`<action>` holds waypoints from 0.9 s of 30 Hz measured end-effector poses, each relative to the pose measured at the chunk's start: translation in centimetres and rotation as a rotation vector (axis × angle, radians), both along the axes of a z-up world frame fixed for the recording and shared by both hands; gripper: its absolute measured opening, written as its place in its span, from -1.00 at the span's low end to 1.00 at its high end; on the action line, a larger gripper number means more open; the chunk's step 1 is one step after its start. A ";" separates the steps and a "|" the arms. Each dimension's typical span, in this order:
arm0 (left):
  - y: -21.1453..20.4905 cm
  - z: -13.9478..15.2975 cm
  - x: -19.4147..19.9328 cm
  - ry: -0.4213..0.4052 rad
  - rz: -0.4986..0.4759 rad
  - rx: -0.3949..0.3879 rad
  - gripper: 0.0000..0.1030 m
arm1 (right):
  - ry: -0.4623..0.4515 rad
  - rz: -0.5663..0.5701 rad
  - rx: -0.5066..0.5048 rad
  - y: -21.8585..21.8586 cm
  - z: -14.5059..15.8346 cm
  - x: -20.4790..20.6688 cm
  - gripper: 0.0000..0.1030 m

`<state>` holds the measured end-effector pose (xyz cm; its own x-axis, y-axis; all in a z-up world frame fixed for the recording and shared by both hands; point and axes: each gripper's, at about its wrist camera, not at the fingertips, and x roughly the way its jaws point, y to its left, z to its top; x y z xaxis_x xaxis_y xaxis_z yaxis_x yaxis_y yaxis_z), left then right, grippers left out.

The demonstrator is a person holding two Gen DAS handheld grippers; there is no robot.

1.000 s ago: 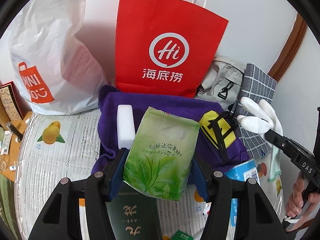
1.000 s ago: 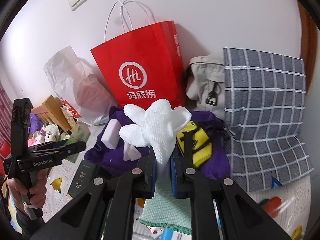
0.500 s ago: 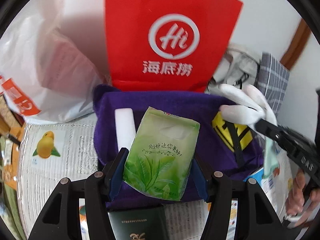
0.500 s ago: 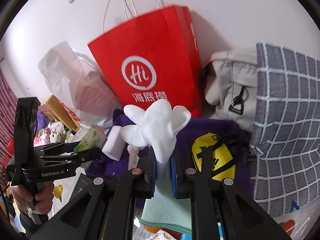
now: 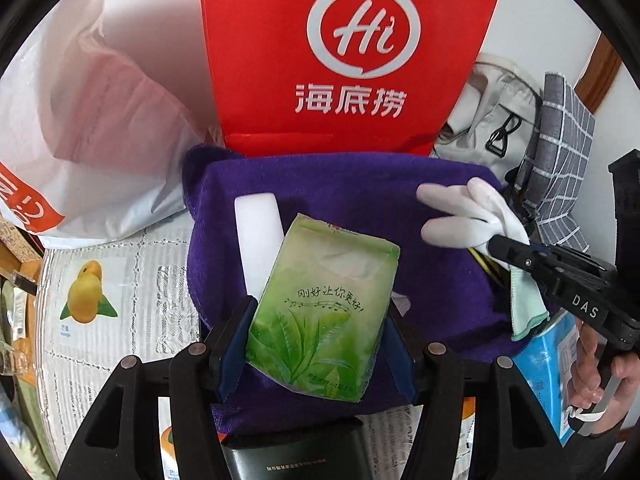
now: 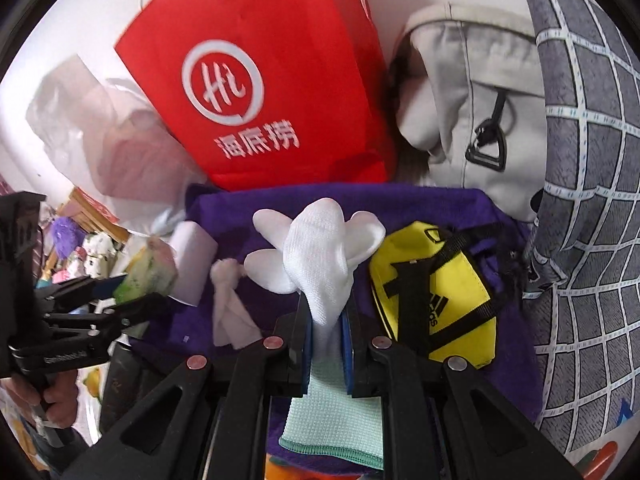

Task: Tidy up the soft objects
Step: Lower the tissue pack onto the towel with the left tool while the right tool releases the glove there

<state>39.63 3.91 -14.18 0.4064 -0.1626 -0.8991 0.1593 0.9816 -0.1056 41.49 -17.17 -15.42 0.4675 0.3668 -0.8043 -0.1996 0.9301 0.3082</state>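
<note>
Against the white wall ahead of both tongs stand a red paper bag (image 5: 348, 52), a white plastic bag (image 5: 92, 120), a grey backpack (image 6: 468, 92) and a checked grey bag (image 6: 588, 200), with a purple towel (image 5: 420, 248) spread on the fruit-print tablecloth (image 5: 120, 264) in front of them. Your left gripper (image 5: 320, 320) is clamped on a green tissue pack (image 5: 324, 308), its fingers (image 5: 234, 344) spread only as wide as the pack, which hangs over the towel. Your right gripper (image 6: 326, 344) is closed nearly tight on a white glove (image 6: 320, 256) with a mint cloth (image 6: 332, 420) trailing below it, also above the towel. Already lying on the towel are a white foam block (image 5: 258, 240) just ahead-left of the left tongs, a small twisted white cloth (image 6: 230, 308) left of the right tongs, and a yellow pouch (image 6: 436, 292) to their right. You seem partway through: three items gathered, two loads not yet set down. Beneath the left tongs a dark green box (image 5: 296, 448) looks rigid, so probably stays out.
</note>
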 end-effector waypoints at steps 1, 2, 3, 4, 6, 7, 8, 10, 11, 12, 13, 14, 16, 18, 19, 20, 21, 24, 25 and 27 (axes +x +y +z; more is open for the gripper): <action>0.0 -0.1 0.0 0.005 -0.002 0.005 0.14 | 0.013 0.007 -0.006 0.1 -0.4 0.0 -0.73; 0.0 -0.5 0.2 0.012 0.001 0.011 0.14 | 0.023 0.009 -0.014 0.1 -0.8 0.0 -0.73; 0.1 -0.7 0.3 0.019 0.008 0.013 0.14 | 0.029 0.011 -0.022 0.3 -1.0 0.1 -0.73; 0.2 -0.9 0.4 0.025 0.015 0.011 0.14 | 0.033 0.013 -0.028 0.4 -1.2 0.0 -0.73; 0.3 -1.3 0.7 0.038 0.018 0.008 0.14 | 0.036 0.010 -0.036 0.5 -1.3 0.0 -0.67; 0.2 -1.4 0.7 0.039 0.018 0.010 0.15 | 0.038 0.004 -0.040 0.4 -1.4 0.0 -0.58; 0.1 -1.5 0.7 0.037 0.017 0.013 0.15 | 0.035 -0.001 -0.045 0.3 -1.4 -0.1 -0.55; -0.1 -1.5 0.6 0.034 0.011 0.016 0.15 | 0.030 -0.004 -0.057 0.3 -1.2 -0.2 -0.32; -0.4 -1.6 0.7 0.035 0.006 0.016 0.15 | 0.024 -0.008 -0.065 0.2 -1.1 -0.2 -0.21; -0.5 -1.7 0.7 0.035 0.000 0.018 0.15 | 0.015 -0.012 -0.070 0.1 -0.8 -0.3 -0.03; -0.7 -1.7 0.7 0.036 -0.002 0.024 0.15 | -0.001 -0.017 -0.077 0.0 -0.5 -0.5 0.02; -0.7 -1.8 0.7 0.036 -0.001 0.029 0.15 | -0.014 -0.019 -0.085 0.0 -0.1 -0.6 0.03; -0.7 -1.9 0.7 0.037 -0.001 0.034 0.15 | -0.026 -0.016 -0.091 -0.1 0.5 -0.8 0.05; -0.9 -2.0 0.8 0.040 0.001 0.041 0.16 | -0.036 -0.021 -0.090 -0.3 1.0 -0.9 0.10; -0.9 -2.0 0.8 0.042 0.003 0.045 0.17 | -0.039 -0.024 -0.090 -0.4 1.2 -1.0 0.12; -0.9 -2.1 0.9 0.044 0.005 0.046 0.20 | -0.043 -0.027 -0.091 -0.5 1.4 -1.1 0.12; -0.9 -2.1 0.9 0.047 0.006 0.040 0.23 | -0.047 -0.028 -0.091 -0.6 1.6 -1.2 0.12; -0.8 -1.9 0.9 0.055 0.005 0.012 0.26 | -0.056 -0.031 -0.094 -0.7 2.2 -1.6 0.12; -0.7 -1.9 0.8 0.056 0.007 0.007 0.27 | -0.059 -0.031 -0.093 -0.7 2.4 -1.8 0.12; -0.5 -1.5 0.6 0.055 0.012 -0.003 0.27 | -0.064 -0.022 -0.093 -0.5 2.8 -2.3 0.12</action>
